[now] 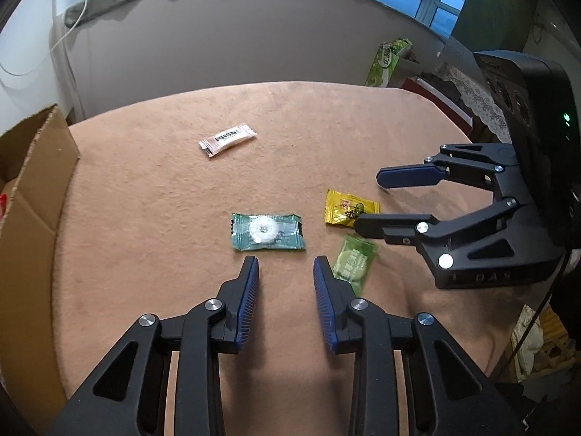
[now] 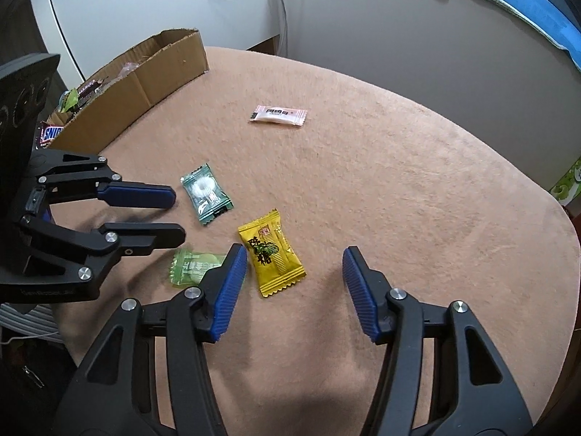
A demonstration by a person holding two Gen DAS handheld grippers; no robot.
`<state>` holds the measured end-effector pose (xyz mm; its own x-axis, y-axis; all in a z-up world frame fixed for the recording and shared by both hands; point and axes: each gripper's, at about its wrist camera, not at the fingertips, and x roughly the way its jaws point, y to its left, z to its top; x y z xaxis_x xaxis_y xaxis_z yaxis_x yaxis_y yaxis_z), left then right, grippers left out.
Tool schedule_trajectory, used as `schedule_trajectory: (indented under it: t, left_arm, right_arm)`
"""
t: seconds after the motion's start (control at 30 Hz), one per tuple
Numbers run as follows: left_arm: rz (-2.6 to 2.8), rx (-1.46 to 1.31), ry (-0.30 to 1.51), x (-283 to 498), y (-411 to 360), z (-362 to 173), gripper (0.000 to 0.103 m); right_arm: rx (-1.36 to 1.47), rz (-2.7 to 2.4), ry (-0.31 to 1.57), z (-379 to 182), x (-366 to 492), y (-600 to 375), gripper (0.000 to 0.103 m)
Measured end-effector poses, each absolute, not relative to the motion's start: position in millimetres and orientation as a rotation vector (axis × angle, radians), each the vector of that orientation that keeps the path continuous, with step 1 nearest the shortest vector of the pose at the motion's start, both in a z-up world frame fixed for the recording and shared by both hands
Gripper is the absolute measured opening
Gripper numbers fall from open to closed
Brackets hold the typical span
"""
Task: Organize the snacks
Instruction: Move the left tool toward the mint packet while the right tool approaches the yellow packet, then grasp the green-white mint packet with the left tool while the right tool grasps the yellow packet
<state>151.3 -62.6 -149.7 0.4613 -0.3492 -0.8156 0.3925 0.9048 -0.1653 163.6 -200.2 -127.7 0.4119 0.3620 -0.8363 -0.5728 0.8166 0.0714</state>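
Four sweets left on the tan table top, w/ the cardboard box off at the far left edge already holding a few bars & packets. I've got both tongs angled down over the near cluster, so this is the reach-in step, nothing picked up yet. My left gripper has its jaws apart, nothing between them, tips just short of the teal mint packet; the light green candy lies right beside its right-hand finger, partly under it. My right gripper is also apart & empty, w/ the yellow candy sitting between the tips, closer to the left pad, not pinched. The pink-white packet lies well apart, further out toward the middle. Next, I reckon: drop the right tongs a bit more, centre on the yellow one, squeeze across its short side; left goes fwd onto the teal one. Flat wrappers on soft cloth, so pads prob. need to press in low or they'll slide off.
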Motion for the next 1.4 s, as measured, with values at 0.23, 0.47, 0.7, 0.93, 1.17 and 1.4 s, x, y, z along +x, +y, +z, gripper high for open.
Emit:
schedule_trajectory:
  t: [0.23,0.47,0.7,0.93,1.17,1.4]
  left_arm:
    - [-0.458,0.014,0.996,164.6,-64.2,-152.4,0.03]
    - [-0.446,0.027,0.984,173.1,-66.0,-154.4,0.03]
    - [-0.437,0.049,0.978,178.3,-72.0,-154.2,0.03]
    - [-0.429,0.106,0.973,182.3,-82.8,-153.6,0.03]
    - [-0.403,0.158,0.962,187.5,-92.1,-154.0,0.03]
    - [-0.386,0.171,0.953,195.8,-86.9,-154.3,0.027]
  right_arm:
    - [-0.231,0.609,0.984,-130.0,168.3,-197.4,0.049]
    - [-0.266,0.609,0.968,-131.5,169.4,-191.2,0.049]
    - [-0.291,0.594,0.963,-130.6,176.3,-194.9,0.043]
    - [-0.336,0.634,0.933,-126.1,173.3,-193.1,0.043]
    - [-0.416,0.72,0.913,-125.5,183.4,-180.2,0.043]
    - [-0.445,0.816,0.91,-127.8,191.0,-171.3,0.044]
